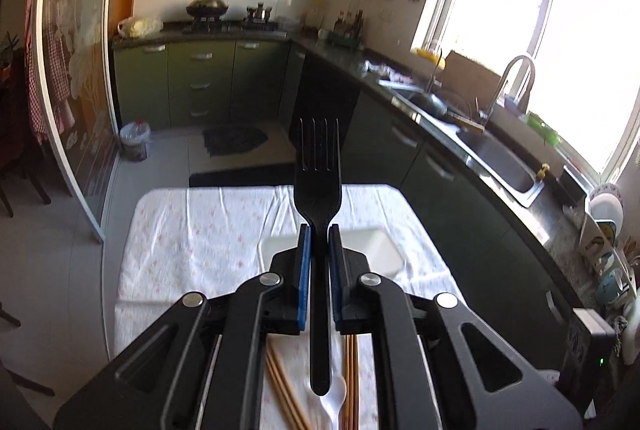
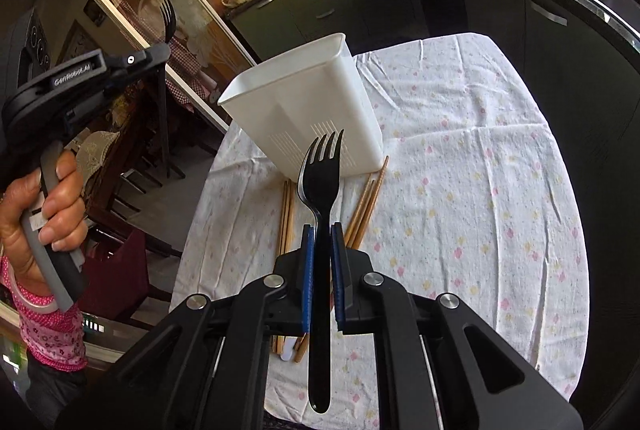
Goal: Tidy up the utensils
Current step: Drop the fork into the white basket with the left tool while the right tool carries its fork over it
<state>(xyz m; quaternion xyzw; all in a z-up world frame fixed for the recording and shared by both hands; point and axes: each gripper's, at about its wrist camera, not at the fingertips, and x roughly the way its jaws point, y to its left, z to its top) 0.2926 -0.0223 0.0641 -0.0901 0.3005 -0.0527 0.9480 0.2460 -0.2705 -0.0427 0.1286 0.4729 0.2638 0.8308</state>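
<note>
Clamping black fork [image 1: 318,189], left hand-held gripper [image 1: 318,230], nearly closed

A wok [image 1: 207,7] is sitting on the stove [image 1: 230,26] at the far counter, a bagged bin [image 1: 135,141] is standing on the floor beside the green cabinets [image 1: 200,81], and sunlight is pouring through the window [image 1: 552,41] over the sink [image 1: 500,161] and its faucet [image 1: 514,77].

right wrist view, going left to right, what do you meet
hand → left gripper → white bin → right gripper holding a black fork → bare floral cloth
</note>
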